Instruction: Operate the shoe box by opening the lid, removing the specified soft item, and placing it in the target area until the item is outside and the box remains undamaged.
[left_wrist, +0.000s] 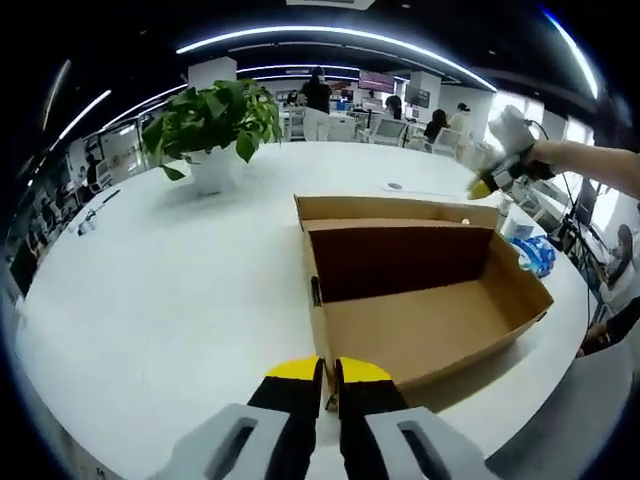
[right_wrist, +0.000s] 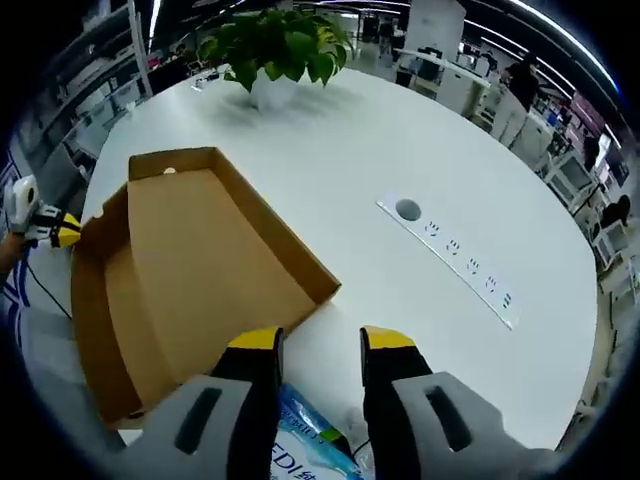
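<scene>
1. I see bright, even light from long ceiling strip lights (left_wrist: 330, 38), which the fisheye bends into arcs.
2. The white table (left_wrist: 170, 290) is glossy and nearly washed out.
3. Soft shadows sit inside the shoe box (left_wrist: 420, 290) and under the potted plant (right_wrist: 280, 45).
4. Edges warp heavily; the distant office looks smeared.

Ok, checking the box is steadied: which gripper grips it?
The left gripper, jaws pinched on the box's near wall; the right gripper stands open by a blue packet.
</scene>
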